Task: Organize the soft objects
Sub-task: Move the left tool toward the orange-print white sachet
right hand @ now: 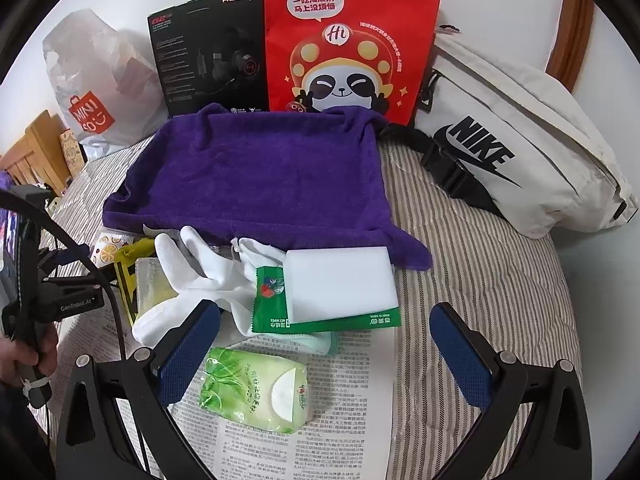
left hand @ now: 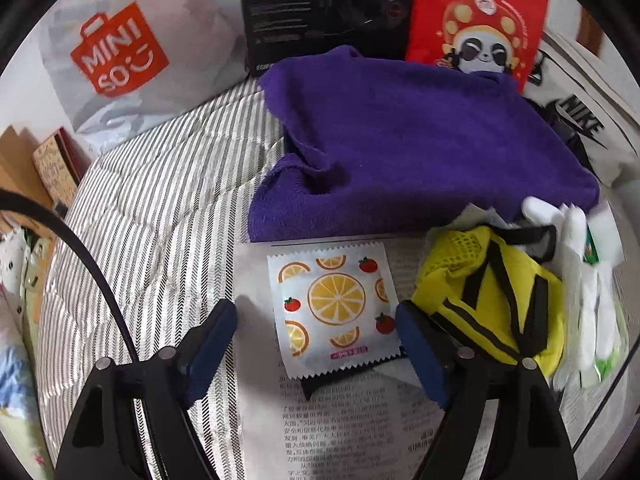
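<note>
Left wrist view: left claw (left hand: 316,340) wide open, empty, straddling flat sachet (left hand: 334,316) on newspaper (left hand: 340,420); likely light, slick, limp, best pinched across its crimped edges; right claw (right hand: 326,352) open, empty.

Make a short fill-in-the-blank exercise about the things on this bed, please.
1. The towel spread on the bed is ____ in colour.
2. The white waist bag carries the brand name ____.
3. The sachet between the left gripper fingers is printed with tomatoes and ____ slices.

Missing words: purple; Nike; orange
</note>
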`<action>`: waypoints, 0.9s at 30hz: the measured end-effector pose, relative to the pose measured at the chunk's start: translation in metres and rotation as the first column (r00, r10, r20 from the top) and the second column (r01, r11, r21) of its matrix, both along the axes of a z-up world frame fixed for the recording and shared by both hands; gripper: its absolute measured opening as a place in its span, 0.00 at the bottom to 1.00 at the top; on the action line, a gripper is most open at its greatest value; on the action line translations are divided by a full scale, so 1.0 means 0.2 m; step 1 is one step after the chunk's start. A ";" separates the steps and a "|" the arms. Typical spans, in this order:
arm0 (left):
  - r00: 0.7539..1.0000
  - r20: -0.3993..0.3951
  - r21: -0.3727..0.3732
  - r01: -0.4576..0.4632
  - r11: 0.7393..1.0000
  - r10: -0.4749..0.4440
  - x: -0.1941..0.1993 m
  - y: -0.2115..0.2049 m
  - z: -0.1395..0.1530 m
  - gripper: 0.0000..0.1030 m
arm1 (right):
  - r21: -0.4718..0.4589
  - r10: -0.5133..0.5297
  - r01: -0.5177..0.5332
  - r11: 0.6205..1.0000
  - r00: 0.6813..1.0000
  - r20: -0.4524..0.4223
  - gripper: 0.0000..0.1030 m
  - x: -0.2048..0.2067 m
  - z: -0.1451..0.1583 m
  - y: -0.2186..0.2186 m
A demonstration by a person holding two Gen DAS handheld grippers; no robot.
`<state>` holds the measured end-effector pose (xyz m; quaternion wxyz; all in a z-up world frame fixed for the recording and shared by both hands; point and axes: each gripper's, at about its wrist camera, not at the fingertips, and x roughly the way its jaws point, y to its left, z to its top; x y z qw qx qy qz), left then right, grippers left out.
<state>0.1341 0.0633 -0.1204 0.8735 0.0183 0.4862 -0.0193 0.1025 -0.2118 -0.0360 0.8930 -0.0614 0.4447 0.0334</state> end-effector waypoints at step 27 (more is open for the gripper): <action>0.996 -0.015 -0.147 -0.086 0.985 0.085 -0.03 0.24 0.02 0.37 | -0.003 0.057 -0.057 0.998 0.998 0.032 1.00 0.06 0.05 0.09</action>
